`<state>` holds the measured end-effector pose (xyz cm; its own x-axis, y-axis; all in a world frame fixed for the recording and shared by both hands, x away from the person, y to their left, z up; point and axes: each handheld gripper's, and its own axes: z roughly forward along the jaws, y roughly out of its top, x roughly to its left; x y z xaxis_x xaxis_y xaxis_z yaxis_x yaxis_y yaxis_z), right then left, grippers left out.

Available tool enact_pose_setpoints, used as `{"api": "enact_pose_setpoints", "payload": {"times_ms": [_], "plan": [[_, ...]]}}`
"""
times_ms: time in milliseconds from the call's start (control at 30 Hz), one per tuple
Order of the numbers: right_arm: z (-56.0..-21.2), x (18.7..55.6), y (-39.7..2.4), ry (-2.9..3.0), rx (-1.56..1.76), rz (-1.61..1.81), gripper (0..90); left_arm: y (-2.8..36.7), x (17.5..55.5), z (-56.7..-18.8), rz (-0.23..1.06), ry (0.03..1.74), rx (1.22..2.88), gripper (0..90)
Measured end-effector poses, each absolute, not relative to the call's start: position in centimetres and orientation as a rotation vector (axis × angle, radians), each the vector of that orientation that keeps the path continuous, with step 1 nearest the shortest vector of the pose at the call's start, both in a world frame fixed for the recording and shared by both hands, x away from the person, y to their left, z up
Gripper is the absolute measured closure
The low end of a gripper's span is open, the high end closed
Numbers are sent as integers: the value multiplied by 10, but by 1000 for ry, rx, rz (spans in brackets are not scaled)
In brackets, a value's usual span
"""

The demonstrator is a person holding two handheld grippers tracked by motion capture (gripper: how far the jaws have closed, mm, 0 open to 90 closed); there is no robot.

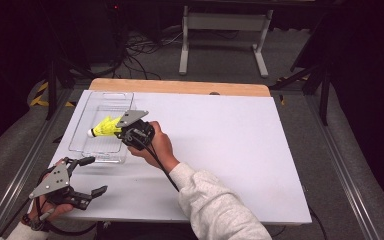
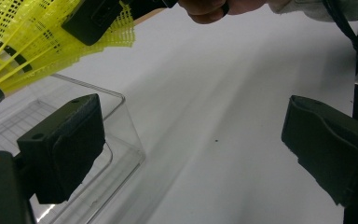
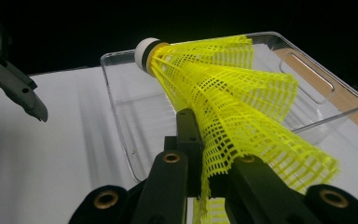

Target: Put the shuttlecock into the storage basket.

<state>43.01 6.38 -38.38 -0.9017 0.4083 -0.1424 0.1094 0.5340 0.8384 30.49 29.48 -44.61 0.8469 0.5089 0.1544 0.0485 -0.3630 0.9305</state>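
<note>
While the yellow shuttlecock (image 1: 106, 127) hung over the clear plastic bin (image 1: 91, 148), it was pinched by its mesh skirt between the jaws of the right gripper (image 1: 121, 131), so that tool was clamped tight on it, no gap showing in the right gripper view. The long axis ran roughly level, white cork tip (image 3: 145, 52) pointing away from the gripper toward the left side of the table, skirt end back at the jaws. So the bin sat straight below and slightly ahead of the tip, and the coming move looked like a short lowering or a plain drop rather than any more travel sideways. Seemed like the bird was above the bin's near-right part, not touching the walls as far as anyone could tell.

The right hand (image 1: 155, 145) was clearly the one doing the work, reaching across from the right with the forearm in a pale sleeve (image 1: 215, 205) angled up and left, gripper held about level.

The left gripper (image 1: 91, 175) sat near the front left corner of the white table (image 1: 220, 150), just short of the bin's near wall, jaws spread wide with nothing between them. It was resting low in the left hand (image 1: 55, 205), pointed toward the bin, close enough to steady it if needed.
</note>
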Motion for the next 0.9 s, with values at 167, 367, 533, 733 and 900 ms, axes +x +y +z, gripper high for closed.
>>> {"api": "enact_pose_setpoints", "payload": {"times_ms": [167,367,533,733,900], "plan": [[-384,431,74,2476,405,1289,883,296,304,-446,510,417,1897,68],[-384,433,85,2495,387,1282,883,297,304,-446,510,420,1890,68],[-385,433,92,2506,376,1273,883,298,303,-446,506,424,1885,69],[-389,437,99,2524,373,1266,883,298,303,-446,504,425,1882,69],[-392,438,106,2541,364,1249,883,299,302,-446,507,424,1880,69]]}}
